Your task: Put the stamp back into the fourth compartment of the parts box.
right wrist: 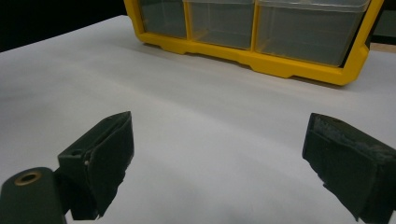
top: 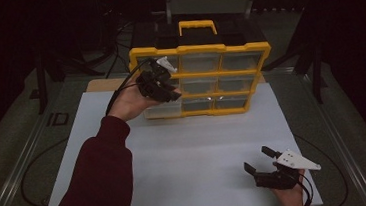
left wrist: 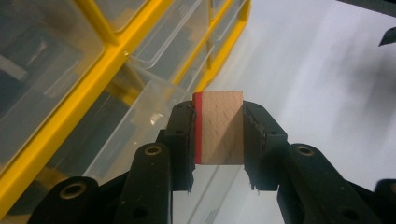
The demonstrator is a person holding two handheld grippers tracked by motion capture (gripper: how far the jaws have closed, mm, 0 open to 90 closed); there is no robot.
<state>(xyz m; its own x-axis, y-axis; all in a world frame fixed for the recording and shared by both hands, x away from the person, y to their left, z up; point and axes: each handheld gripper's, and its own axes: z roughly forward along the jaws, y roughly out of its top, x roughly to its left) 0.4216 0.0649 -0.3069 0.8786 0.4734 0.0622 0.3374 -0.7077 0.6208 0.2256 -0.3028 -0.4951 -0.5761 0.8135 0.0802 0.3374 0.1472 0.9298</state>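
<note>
A small wooden block (left wrist: pixel 222 128) with one red face sits clamped between the jaws of my left gripper (left wrist: pixel 218 116). That gripper (top: pixel 161 82) hovers in front of the left column of a yellow organizer (top: pixel 199 49) with clear drawers. Just below the block, a clear drawer (left wrist: pixel 135 116) is pulled out; from above it juts forward at the bottom left of the organizer (top: pixel 161 111). My right gripper (top: pixel 264 161) rests low near the front right of the white board, jaws wide apart with nothing between them (right wrist: pixel 224 154).
The white board (top: pixel 195 152) covers the grey table, and the organizer (right wrist: pixel 261 60) stands at its far edge with its yellow carry handle (top: pixel 197 26) up. Cables trail from both grippers. A dark-red sleeve (top: pixel 97 180) reaches in from the lower left.
</note>
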